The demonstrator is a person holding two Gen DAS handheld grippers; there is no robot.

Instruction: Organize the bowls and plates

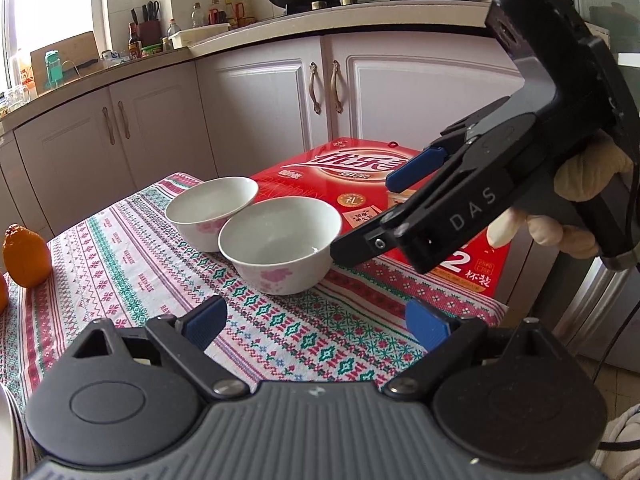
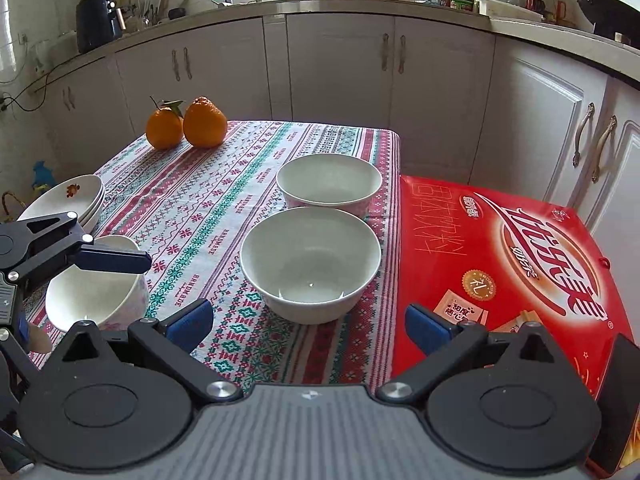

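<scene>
Two white bowls with pink flower prints stand side by side on the patterned tablecloth, the near bowl (image 1: 280, 244) (image 2: 310, 264) and the far bowl (image 1: 212, 212) (image 2: 330, 184). My left gripper (image 1: 316, 322) is open and empty, a short way before the near bowl. My right gripper (image 2: 310, 327) is open too, with the near bowl just ahead of its pads. In the left wrist view, the right gripper (image 1: 362, 218) hangs over the near bowl's right rim. A third bowl (image 2: 96, 284) lies at the left behind a left-gripper finger (image 2: 116, 260). Stacked plates (image 2: 68, 196) sit beyond it.
A red carton (image 2: 500, 264) (image 1: 400, 184) lies against the table's right side. Two oranges (image 2: 186, 124) stand at the far left corner. White kitchen cabinets (image 2: 340, 72) run behind the table. A gloved hand (image 1: 580, 184) holds the right gripper.
</scene>
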